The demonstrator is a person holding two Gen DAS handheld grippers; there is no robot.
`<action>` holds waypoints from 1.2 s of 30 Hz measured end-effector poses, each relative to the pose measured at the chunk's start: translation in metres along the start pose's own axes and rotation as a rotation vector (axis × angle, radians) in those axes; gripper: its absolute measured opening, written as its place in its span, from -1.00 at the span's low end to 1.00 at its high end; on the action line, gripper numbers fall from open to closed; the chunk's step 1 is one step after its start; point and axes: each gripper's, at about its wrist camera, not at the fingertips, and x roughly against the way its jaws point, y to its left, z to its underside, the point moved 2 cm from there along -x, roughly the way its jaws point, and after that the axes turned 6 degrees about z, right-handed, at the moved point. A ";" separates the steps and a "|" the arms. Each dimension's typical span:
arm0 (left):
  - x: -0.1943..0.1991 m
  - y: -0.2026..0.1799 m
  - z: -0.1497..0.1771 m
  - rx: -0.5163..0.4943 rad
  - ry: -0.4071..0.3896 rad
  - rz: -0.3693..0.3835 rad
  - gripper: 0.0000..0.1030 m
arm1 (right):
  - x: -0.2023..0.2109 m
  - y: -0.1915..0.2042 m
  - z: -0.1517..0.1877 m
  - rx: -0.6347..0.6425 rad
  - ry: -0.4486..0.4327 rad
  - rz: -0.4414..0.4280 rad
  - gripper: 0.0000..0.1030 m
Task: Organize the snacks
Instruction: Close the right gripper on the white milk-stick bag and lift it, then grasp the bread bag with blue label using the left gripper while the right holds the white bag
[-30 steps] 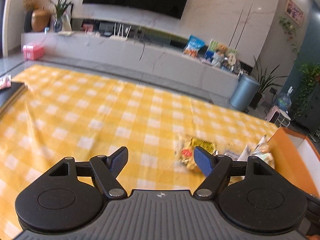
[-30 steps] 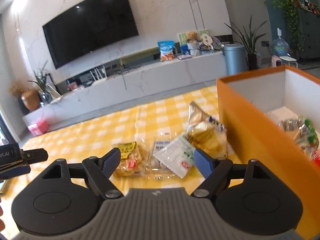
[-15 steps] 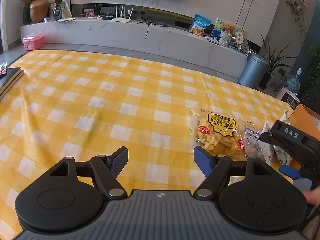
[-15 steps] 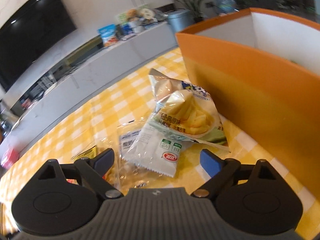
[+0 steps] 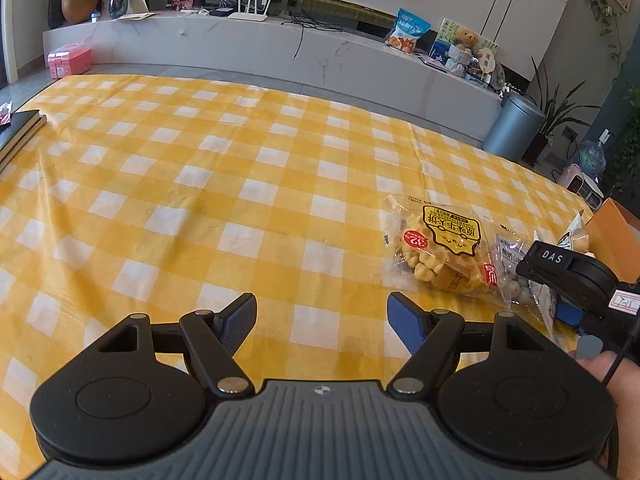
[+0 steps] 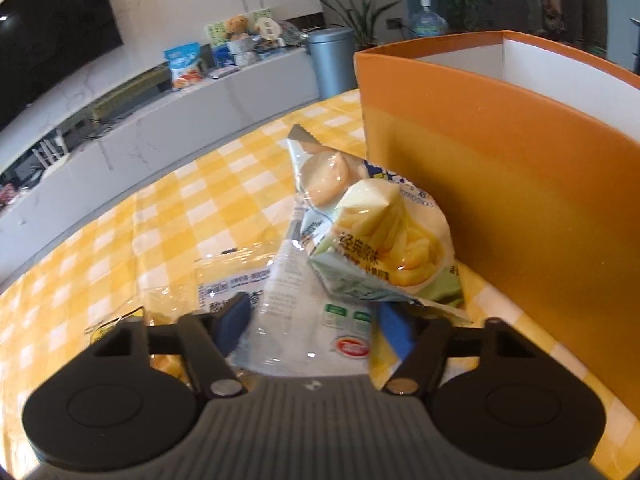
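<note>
Jaws apart on both, your right gripper (image 6: pixel 310 326) straddles the pale-green crinkly potato-stick packet (image 6: pixel 380 248) leaning against the orange cardboard box (image 6: pixel 500 200), presumably its destination, while your left gripper (image 5: pixel 322 316) idles above the yellow checked tablecloth (image 5: pixel 200 184).

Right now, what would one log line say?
left gripper: open, idle | right gripper: open, straddling potato stick bag | orange box: beside bag

Orange box (image 6: pixel 520 200) cut off at right edge, contents hidden behind its wall. Clear packet (image 6: pixel 224 280) partly buried under chip bag (image 6: pixel 380 236), print blurred.
</note>
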 end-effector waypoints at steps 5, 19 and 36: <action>0.002 -0.006 0.000 -0.021 -0.002 -0.008 0.67 | 0.013 -0.012 0.007 0.045 -0.017 -0.005 0.03; 0.017 -0.028 0.003 -0.102 -0.030 -0.006 0.65 | 0.066 -0.053 0.048 0.264 0.094 -0.075 0.01; 0.033 -0.091 0.006 -0.312 -0.033 0.023 0.64 | 0.057 -0.055 0.054 0.161 -0.062 -0.029 0.06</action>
